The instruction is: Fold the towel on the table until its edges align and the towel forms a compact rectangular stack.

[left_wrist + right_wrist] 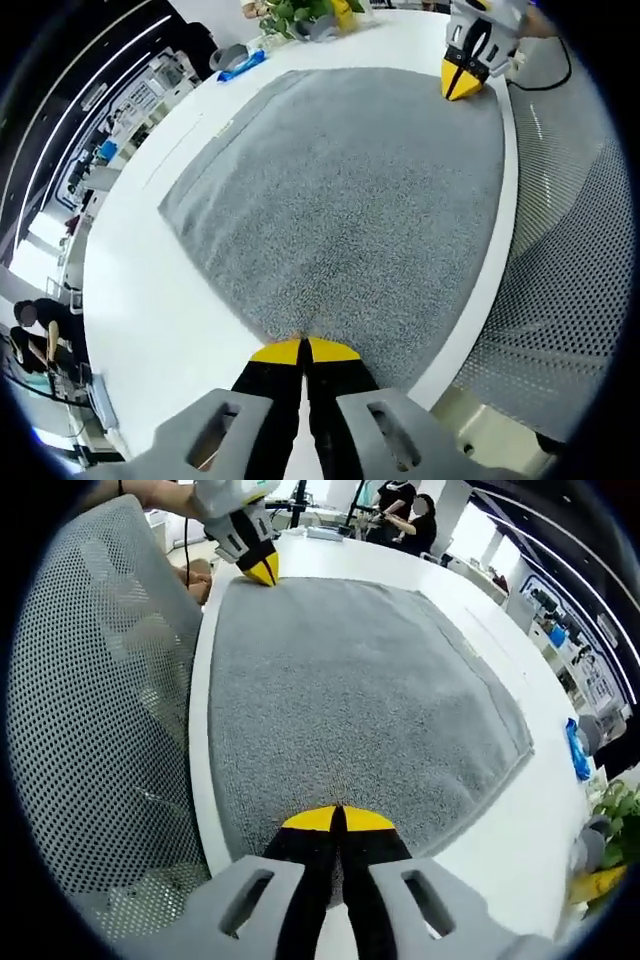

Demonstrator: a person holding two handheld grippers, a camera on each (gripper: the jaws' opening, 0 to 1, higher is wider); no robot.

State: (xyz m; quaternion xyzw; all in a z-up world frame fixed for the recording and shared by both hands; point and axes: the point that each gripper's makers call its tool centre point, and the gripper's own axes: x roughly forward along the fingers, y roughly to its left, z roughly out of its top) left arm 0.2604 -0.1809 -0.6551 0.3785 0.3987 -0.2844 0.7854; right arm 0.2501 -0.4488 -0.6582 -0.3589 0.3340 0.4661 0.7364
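A grey towel (pixel 350 190) lies flat on the white table (pixel 150 300). The left gripper (pixel 303 349) pinches its corner at six o'clock; the right gripper (pixel 337 818) pinches the adjacent corner. The first fold appears to be starting: next, both corners need lifting together toward the far edge.

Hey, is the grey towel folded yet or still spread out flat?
Spread flat. The grey towel lies in one layer on the white table, no fold visible; both grippers' fingers are closed at its near corners.

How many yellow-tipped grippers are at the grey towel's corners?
2. The left gripper is shut on one near corner of the grey terry towel; the right gripper is at the other near corner, along the white table's edge.
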